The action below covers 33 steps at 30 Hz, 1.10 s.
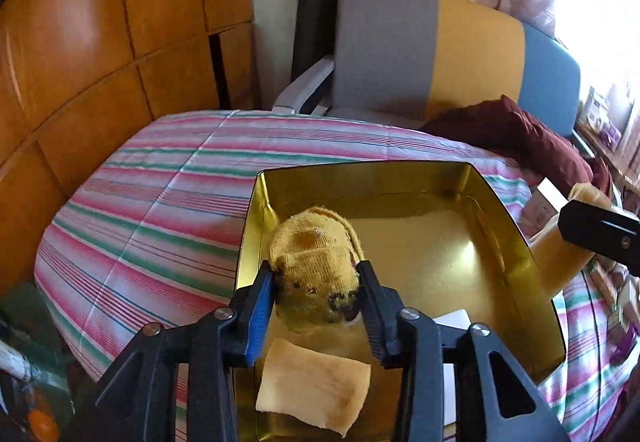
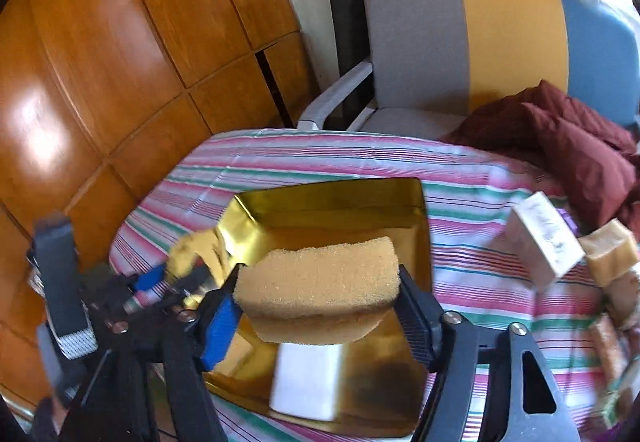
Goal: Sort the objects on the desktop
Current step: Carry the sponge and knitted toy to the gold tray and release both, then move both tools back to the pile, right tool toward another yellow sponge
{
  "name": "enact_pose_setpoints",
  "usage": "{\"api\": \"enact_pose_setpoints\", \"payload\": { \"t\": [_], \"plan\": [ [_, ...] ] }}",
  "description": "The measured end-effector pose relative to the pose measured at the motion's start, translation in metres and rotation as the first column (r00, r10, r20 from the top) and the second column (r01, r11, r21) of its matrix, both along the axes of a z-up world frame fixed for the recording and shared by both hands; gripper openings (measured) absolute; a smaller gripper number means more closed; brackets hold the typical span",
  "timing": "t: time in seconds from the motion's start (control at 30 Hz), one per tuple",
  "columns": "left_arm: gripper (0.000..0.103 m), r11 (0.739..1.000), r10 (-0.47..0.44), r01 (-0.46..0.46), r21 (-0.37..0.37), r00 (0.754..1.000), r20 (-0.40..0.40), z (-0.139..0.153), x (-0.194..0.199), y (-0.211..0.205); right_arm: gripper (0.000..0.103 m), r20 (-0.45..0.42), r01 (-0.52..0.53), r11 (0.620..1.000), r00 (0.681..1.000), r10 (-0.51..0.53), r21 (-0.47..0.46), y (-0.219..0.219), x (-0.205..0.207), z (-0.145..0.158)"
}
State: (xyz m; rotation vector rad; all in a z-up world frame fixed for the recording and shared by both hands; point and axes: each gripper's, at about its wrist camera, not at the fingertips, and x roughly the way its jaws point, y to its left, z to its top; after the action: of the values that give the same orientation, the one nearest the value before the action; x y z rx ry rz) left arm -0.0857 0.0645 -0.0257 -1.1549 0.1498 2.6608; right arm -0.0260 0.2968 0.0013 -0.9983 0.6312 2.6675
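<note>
1 gold tin tray [image 2: 416, 201] sits on 1 striped cloth [image 2: 304, 153]. 2 hand-held grippers show: the left one [image 1: 318, 282] and the right one [image 2: 320, 292]. There is 1 yellow knitted cloth [image 1: 316, 250], 1 tan sponge [image 2: 320, 274], 1 white block [image 2: 308, 382] in the tray, 1 pale folded pad [image 1: 316, 390], 1 white box [image 2: 544, 242], 1 chair [image 2: 460, 41] and 1 maroon cloth [image 2: 560, 133].

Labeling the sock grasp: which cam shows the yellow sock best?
Left wrist. The yellow sock fills the frame centre, sharp, between the left hand-held gripper fingers, above the gold tin. In the right wrist view the sock is only a small blurred patch at the tin's left edge.
</note>
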Motion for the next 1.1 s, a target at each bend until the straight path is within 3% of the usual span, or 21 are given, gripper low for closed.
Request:
{"api": "enact_pose_setpoints", "payload": {
  "t": [0.17, 0.4, 0.8, 1.1],
  "plan": [
    [0.049, 1.000, 0.012, -0.012, 0.007, 1.000, 0.008, -0.003, 0.000, -0.003, 0.088, -0.014, -0.005, 0.999, 1.000, 0.004, -0.035, -0.007, -0.012, 0.000],
    [0.051, 0.999, 0.007, -0.007, 0.040, 1.000, 0.002, 0.005, 0.011, -0.004, 0.088, 0.002, 0.003, 0.999, 1.000, -0.003, -0.034, -0.012, -0.004, -0.007],
    [0.052, 0.993, -0.099, 0.100, 0.063, 0.995, -0.028, 0.026, 0.040, 0.022, 0.092, 0.015, 0.115, 0.993, 0.993, -0.115, 0.010, 0.010, 0.059, -0.005],
    [0.053, 0.979, -0.192, 0.194, 0.058, 0.981, -0.038, 0.033, 0.061, 0.052, 0.094, 0.022, 0.241, 0.970, 0.970, -0.241, 0.035, 0.042, 0.113, -0.002]
  ]
}}
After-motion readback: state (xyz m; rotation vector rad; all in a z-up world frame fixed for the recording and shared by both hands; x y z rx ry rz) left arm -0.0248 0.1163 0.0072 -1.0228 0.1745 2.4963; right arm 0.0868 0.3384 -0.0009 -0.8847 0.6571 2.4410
